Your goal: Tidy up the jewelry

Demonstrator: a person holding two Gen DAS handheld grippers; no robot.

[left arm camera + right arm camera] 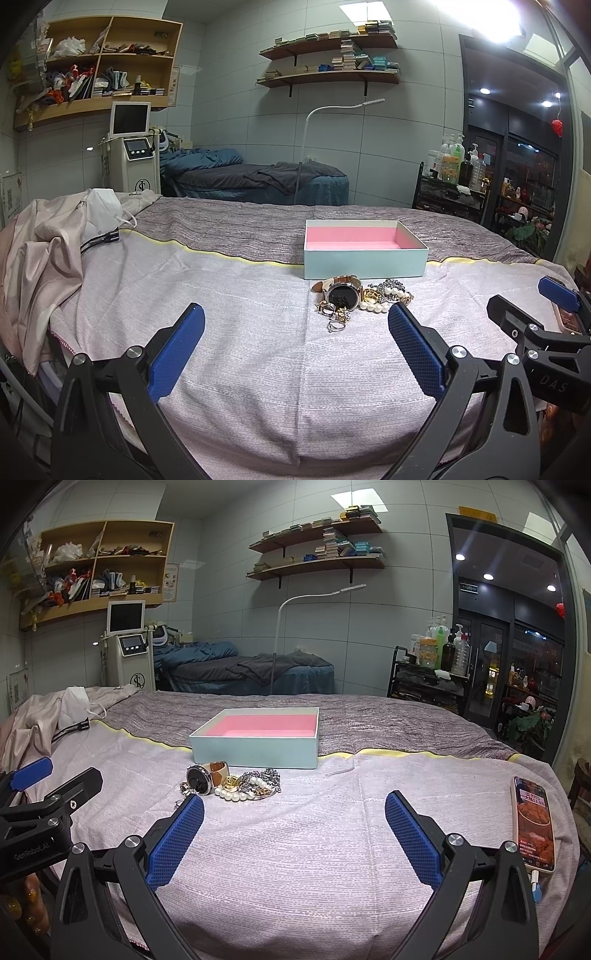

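Observation:
A pile of jewelry lies on the pale cloth in front of an open box (364, 264) (255, 753) with pale blue walls and a pink lining. The pile holds a watch (341, 295) (201, 777) with a black face and tan strap, a pearl bracelet (380, 302) (232, 794), a silver bead chain (262, 777) and small rings (336, 325). My left gripper (295, 332) is open and empty, short of the pile. My right gripper (293, 821) is open and empty, to the right of the pile. Each gripper shows at the edge of the other's view.
A phone (533, 823) with a lit screen lies on the cloth at the right. Crumpled beige fabric and a white mask (99, 214) sit at the far left. A darker grey blanket (240, 229) covers the far half of the bed.

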